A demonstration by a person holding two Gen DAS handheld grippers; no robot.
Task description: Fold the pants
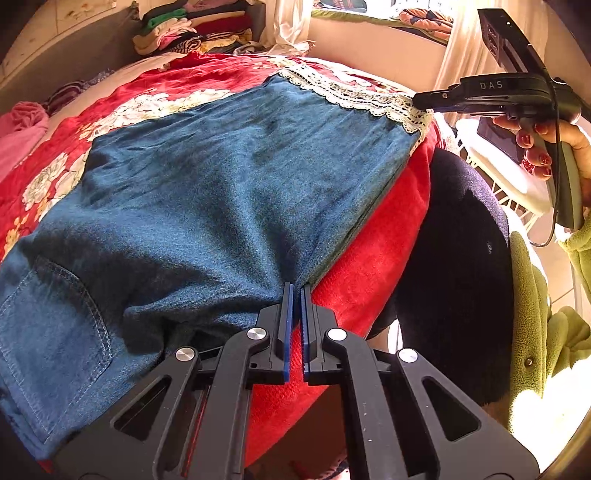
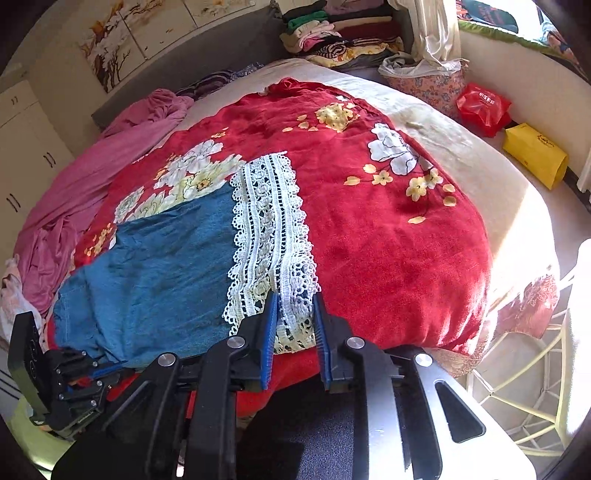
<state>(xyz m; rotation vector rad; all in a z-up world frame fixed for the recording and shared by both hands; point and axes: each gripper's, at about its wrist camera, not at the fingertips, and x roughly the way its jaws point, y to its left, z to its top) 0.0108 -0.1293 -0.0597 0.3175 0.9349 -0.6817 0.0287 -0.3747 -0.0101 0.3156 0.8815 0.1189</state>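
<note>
- We see a bed [image 2: 461,147] with a cream cover as the carrying surface, grey headboard at 11 o'clock.
- Red floral blanket [image 2: 388,240] spread over the bed's middle, reaching the near edge.
- Blue denim pants [image 2: 159,266] with a white lace hem [image 2: 269,229] lie flat on the blanket, 8 o'clock of its centre.
- Pink sheet [image 2: 74,206] bunched on the bed at 9 o'clock, beside the blanket.
- Stack of folded clothes [image 2: 332,33] at 12 o'clock, by the headboard.
- Floral fabric bundle [image 2: 424,85] at 1 o'clock; whether it rests on the bed, we cannot tell.
</note>
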